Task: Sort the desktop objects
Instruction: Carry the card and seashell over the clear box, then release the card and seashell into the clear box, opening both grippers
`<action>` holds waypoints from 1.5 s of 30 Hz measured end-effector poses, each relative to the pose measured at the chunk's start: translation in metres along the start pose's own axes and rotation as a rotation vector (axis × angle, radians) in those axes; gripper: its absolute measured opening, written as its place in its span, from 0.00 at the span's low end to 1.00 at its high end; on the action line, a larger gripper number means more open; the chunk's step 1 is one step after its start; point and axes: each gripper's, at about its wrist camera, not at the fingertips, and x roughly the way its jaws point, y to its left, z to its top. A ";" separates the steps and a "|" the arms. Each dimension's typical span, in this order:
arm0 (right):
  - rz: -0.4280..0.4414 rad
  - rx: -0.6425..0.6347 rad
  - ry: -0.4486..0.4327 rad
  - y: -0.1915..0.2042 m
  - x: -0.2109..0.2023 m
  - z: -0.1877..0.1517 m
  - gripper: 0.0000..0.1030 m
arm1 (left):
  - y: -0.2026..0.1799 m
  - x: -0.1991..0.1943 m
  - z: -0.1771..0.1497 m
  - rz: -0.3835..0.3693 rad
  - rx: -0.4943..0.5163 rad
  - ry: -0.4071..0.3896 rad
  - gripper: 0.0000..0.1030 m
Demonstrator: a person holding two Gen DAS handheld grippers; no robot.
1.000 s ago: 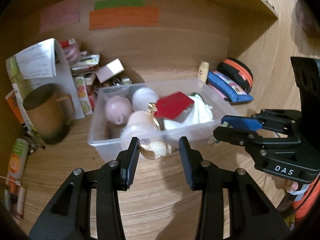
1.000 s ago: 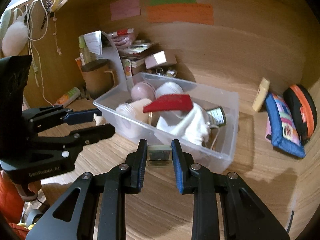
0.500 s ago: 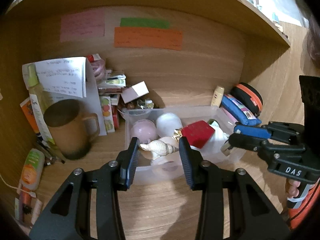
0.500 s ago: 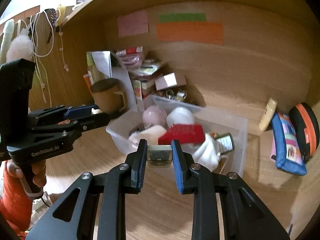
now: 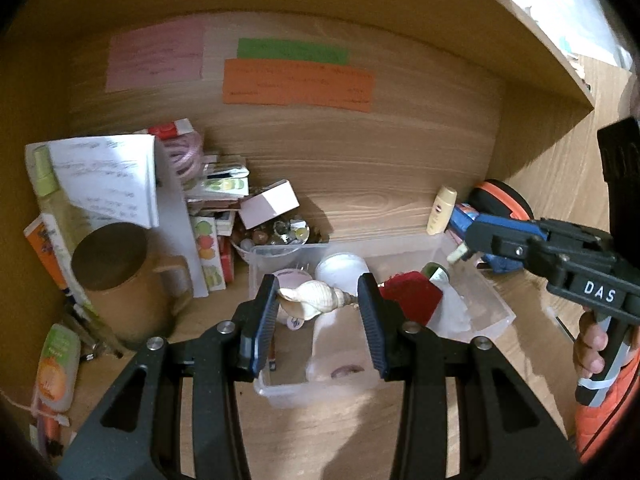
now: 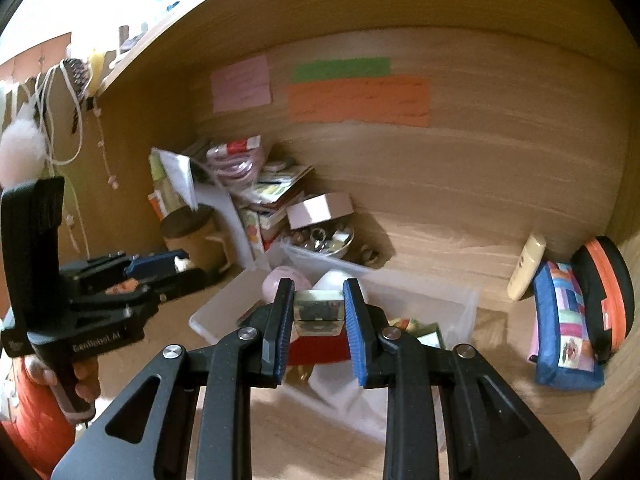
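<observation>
Cream spiral seashell (image 5: 314, 299) lying sideways, above clear bin (image 5: 476, 280); small glass jar (image 6: 319, 312) likewise.

Dim warm light, fisheye-bent edges, dark corners, right view motion-blurred

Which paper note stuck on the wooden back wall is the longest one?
The orange paper strip. It stretches much wider than the green paper strip just above it and the squarer pink paper note to its left.
</observation>
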 end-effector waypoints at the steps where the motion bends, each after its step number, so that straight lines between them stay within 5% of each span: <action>1: -0.004 0.001 0.000 -0.002 0.002 0.001 0.22 | -0.001 0.005 0.002 -0.005 0.002 0.005 0.39; 24: -0.098 0.097 0.134 -0.057 0.082 -0.012 0.22 | -0.012 0.107 0.002 -0.026 0.002 0.156 0.39; 42: -0.108 0.103 0.208 -0.054 0.102 -0.021 0.22 | -0.030 0.119 -0.012 0.034 0.091 0.176 0.40; 45: -0.109 0.103 0.202 -0.054 0.101 -0.021 0.31 | -0.032 0.117 -0.011 0.030 0.096 0.169 0.43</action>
